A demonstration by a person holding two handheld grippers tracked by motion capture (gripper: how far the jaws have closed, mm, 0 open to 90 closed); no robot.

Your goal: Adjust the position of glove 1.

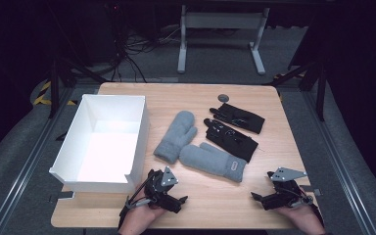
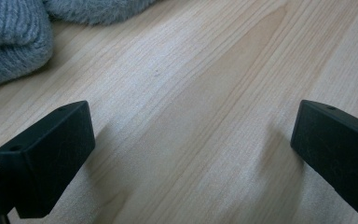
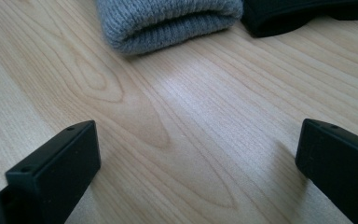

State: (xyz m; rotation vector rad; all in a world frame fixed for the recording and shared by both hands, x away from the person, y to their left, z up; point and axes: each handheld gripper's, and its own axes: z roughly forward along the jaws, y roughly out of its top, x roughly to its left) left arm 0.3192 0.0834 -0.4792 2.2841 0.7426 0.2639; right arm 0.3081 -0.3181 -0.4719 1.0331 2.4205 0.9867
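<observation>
Two grey knit mittens lie mid-table: one [image 1: 176, 136] points away, the other [image 1: 212, 161] lies across with its cuff to the right. Two black gloves [image 1: 230, 138] [image 1: 238, 117] lie behind them to the right. My left gripper [image 1: 178, 201] rests near the front edge, open, nothing between its jaws; a grey mitten cuff [image 2: 11, 39] shows at the top left of the left gripper view. My right gripper [image 1: 257, 198] is open at the front right, over bare wood; in the right gripper view the mitten cuff [image 3: 168, 21] and a black glove edge [image 3: 303, 14] lie ahead.
A white open box [image 1: 103, 142] stands at the table's left, its front wall notched. A small grey round disc [image 1: 222, 97] lies near the far edge. Bare wooden tabletop [image 1: 215, 200] stretches between the two grippers. Beyond the table are a desk frame and cables on the floor.
</observation>
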